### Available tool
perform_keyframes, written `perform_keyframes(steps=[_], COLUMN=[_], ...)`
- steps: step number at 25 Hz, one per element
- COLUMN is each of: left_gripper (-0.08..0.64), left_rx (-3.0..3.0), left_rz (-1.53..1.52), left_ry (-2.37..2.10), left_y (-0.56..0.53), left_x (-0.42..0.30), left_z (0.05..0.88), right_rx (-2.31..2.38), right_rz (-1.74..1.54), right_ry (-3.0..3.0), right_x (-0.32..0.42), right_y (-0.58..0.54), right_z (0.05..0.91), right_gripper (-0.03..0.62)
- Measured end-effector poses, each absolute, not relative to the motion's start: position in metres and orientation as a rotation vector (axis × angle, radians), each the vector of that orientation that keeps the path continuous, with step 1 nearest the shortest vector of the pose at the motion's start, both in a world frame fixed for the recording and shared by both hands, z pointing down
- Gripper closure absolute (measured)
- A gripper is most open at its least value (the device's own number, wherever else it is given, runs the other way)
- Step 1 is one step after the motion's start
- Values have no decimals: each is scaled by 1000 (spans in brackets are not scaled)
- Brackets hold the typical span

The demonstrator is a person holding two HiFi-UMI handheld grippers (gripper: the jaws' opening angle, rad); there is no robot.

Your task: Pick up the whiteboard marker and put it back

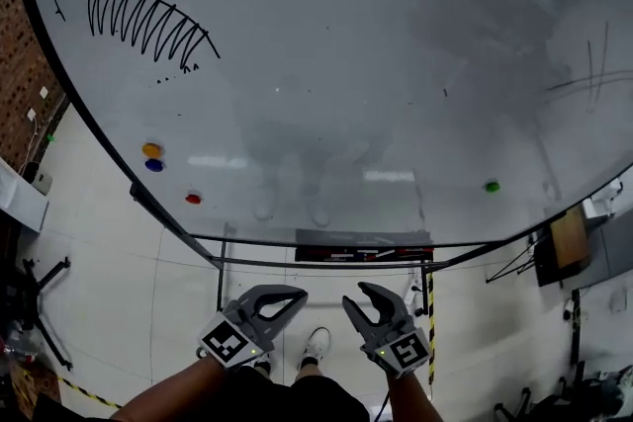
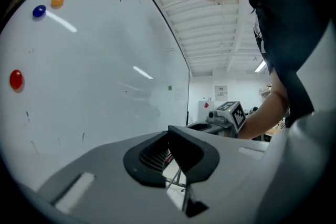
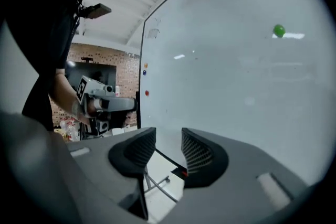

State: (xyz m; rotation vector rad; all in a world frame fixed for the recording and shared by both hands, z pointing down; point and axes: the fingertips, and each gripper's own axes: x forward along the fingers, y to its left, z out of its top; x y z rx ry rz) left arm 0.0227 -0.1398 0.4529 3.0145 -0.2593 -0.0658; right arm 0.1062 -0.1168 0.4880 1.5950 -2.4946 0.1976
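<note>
Holding two empty grippers low, just under the whiteboard [image 1: 396, 64].
Has the left gripper [image 1: 299, 294] pressed together at the tips and the right gripper [image 1: 354, 295] spread, with nothing between its pads. Cannot make out the marker for certain: only small red and white bits in the dark tray [image 1: 364, 253] along the whiteboard's lower edge.

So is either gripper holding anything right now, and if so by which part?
Nothing is held. The left gripper has its fingers closed on each other with nothing between them. The right gripper has its fingers apart, and the gap is empty.
</note>
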Motion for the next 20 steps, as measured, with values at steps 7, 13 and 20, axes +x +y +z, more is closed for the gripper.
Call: perform_keyframes(steps=[7,13,20], left_gripper=[558,558,558], left_rx=[3020,3037,3024], left_rz=[-81,-82,-83], left_ry=[-119,-101,-172], left_y=[-101,-58,1], left_x=[11,8,16], left_z=[445,437,418], right_rx=[1739,1813,1810], right_rz=[179,141,39], right_ry=[-2530,-2550,-2572], right_x=[77,70,71], right_y=[-71,-29,33], right_z=[446,422,401], right_gripper=[508,589,591])
